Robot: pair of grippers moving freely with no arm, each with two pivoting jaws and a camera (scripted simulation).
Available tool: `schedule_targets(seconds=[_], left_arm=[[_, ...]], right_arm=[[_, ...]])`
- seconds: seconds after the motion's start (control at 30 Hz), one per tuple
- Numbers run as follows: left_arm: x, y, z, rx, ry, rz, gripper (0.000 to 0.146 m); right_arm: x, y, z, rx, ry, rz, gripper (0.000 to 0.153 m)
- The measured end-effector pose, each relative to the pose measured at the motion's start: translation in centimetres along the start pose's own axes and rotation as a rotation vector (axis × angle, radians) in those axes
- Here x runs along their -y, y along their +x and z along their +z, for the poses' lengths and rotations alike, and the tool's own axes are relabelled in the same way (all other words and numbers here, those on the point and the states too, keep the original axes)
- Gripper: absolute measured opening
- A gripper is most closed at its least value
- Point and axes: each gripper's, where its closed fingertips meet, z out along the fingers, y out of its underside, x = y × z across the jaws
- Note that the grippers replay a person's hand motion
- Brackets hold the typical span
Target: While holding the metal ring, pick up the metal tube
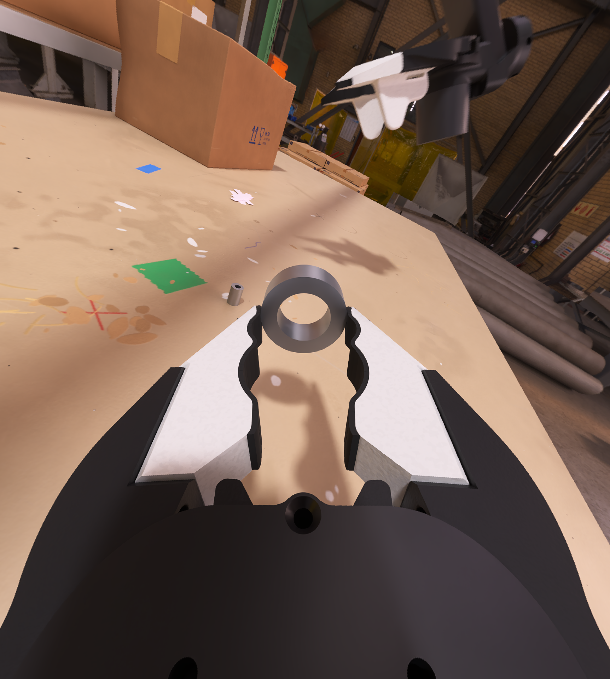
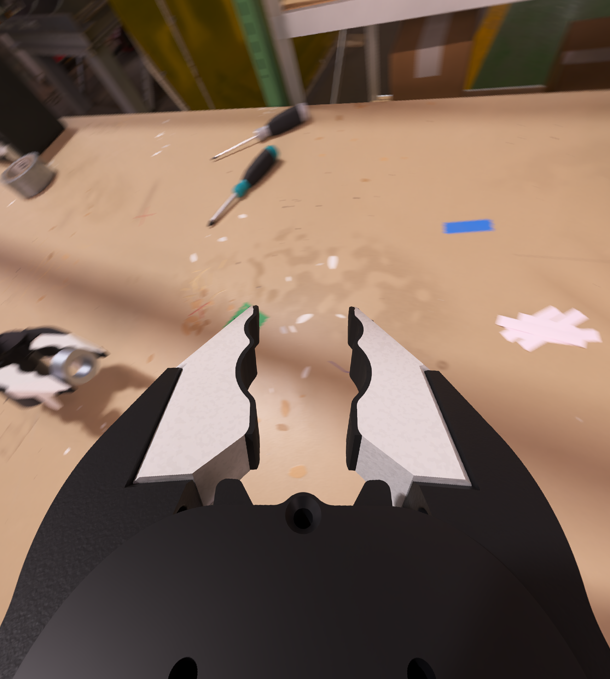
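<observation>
The left gripper [image 1: 303,312] grips the ring [image 1: 303,308] by its fingertips above the counter [image 1: 75,220]. The tube [image 1: 235,294] stands upright beside the green patch [image 1: 169,275]. The right gripper [image 2: 303,316] hangs empty, jaws apart; next it likely must descend over the tube.

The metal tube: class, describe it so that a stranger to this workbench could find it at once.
Start at the big cardboard box on the tan workbench, then come nearer to the green patch. Just right of it stands the metal tube, upright. It is far slimmer than the metal ring held beside it.
</observation>
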Motion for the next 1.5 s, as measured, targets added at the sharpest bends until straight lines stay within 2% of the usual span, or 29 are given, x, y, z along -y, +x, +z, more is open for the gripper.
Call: schedule_targets(seconds=[0.13, 0.2, 0.27, 0.33, 0.43, 0.57, 0.6, 0.73, 0.87, 0.93, 1.0, 1.03, 1.07, 1.27, 1.5], left_arm=[[0.1, 0.0, -0.2, 0.002, 0.012, 0.002, 0.045], [0.2, 0.0, -0.3, 0.001, 0.02, -0.007, 0.045], [0.3, -0.1, -0.5, -0.004, 0.031, -0.019, 0.045], [0.4, -0.2, -0.6, -0.007, 0.04, -0.033, 0.045], [0.3, -0.4, -0.5, -0.013, 0.026, -0.051, 0.045], [0.3, -0.4, -0.5, -0.023, 0.024, -0.06, 0.045], [0.3, -0.3, -0.5, -0.024, 0.026, -0.059, 0.045], [0.1, -0.2, -0.4, -0.021, 0.006, -0.037, 0.045], [0.0, -0.1, -0.4, -0.02, 0.002, -0.023, 0.045], [0.0, -0.2, -0.4, -0.019, 0.002, -0.024, 0.045], [0.1, -0.2, -0.5, -0.019, 0.005, -0.031, 0.045], [0.1, -0.3, -0.5, -0.02, 0.006, -0.034, 0.045], [0.1, -0.3, -0.5, -0.02, 0.007, -0.037, 0.045], [0.1, -0.3, -0.5, -0.022, 0.005, -0.041, 0.045], [0.1, -0.4, -0.5, -0.022, 0.008, -0.046, 0.045]], right_arm=[[-1.8, -8.7, 1.1, 0.132, -0.094, -0.15, 0.049], [-4.0, -11.6, 2.8, 0.129, -0.189, -0.213, 0.05], [-6.6, -12.8, 5.0, 0.066, -0.3, -0.268, 0.051], [-8.8, -12.8, 7.3, -0.032, -0.39, -0.31, 0.048], [-11.4, -12.8, 10.3, -0.081, -0.479, -0.321, 0.043], [-12.8, -10.1, 12.6, -0.282, -0.547, -0.375, 0.048], [-13.1, -9.8, 13.0, -0.297, -0.566, -0.366, 0.05], [-14.2, -10.4, 14.0, -0.238, -0.606, -0.308, 0.056], [-15.0, -9.3, 14.5, -0.296, -0.639, -0.333, 0.05], [-15.8, -9.8, 15.0, -0.224, -0.66, -0.282, 0.047], [-16.0, -10.2, 15.3, -0.158, -0.635, -0.247, 0.019], [-16.0, -10.3, 15.4, -0.15, -0.638, -0.243, 0.012], [-16.0, -10.3, 15.4, -0.149, -0.644, -0.239, 0.012], [-12.8, -9.1, 14.4, -0.278, -0.54, -0.283, 0.012], [-13.5, -7.1, 14.4, -0.381, -0.61, -0.265, 0.012]])
